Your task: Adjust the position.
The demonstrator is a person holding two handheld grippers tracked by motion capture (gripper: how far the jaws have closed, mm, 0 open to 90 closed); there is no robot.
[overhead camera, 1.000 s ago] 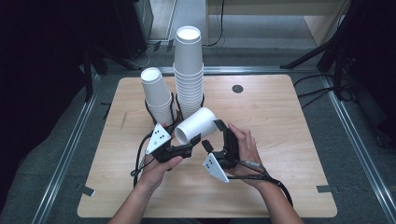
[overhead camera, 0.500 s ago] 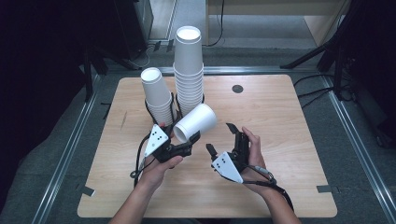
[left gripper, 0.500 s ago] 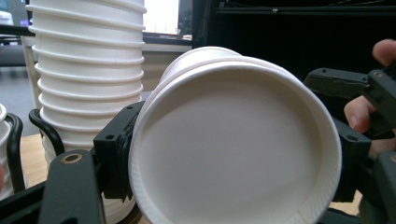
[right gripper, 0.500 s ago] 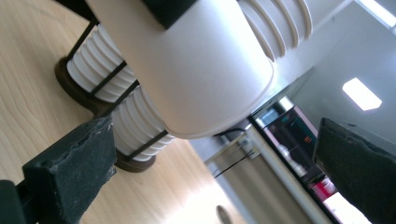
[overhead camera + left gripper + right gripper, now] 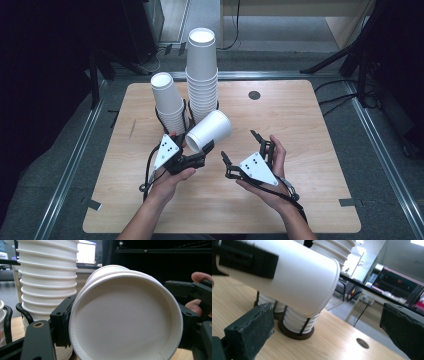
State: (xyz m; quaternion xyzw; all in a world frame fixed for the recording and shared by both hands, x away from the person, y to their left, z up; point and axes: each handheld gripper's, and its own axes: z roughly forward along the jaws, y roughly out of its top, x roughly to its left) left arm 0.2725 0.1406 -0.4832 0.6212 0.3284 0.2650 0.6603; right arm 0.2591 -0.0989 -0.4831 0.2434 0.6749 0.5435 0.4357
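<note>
Gripping a tilted paper cup in left tongs, right tongs agape, empty, beside it.

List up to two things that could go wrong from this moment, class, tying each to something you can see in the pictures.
1. The left gripper pinches the thin paper cup near its open rim; squeezing harder may crumple it or let it slip.
2. The tilted cup hangs close to the tall cup stack; a careless swing might topple it.
</note>
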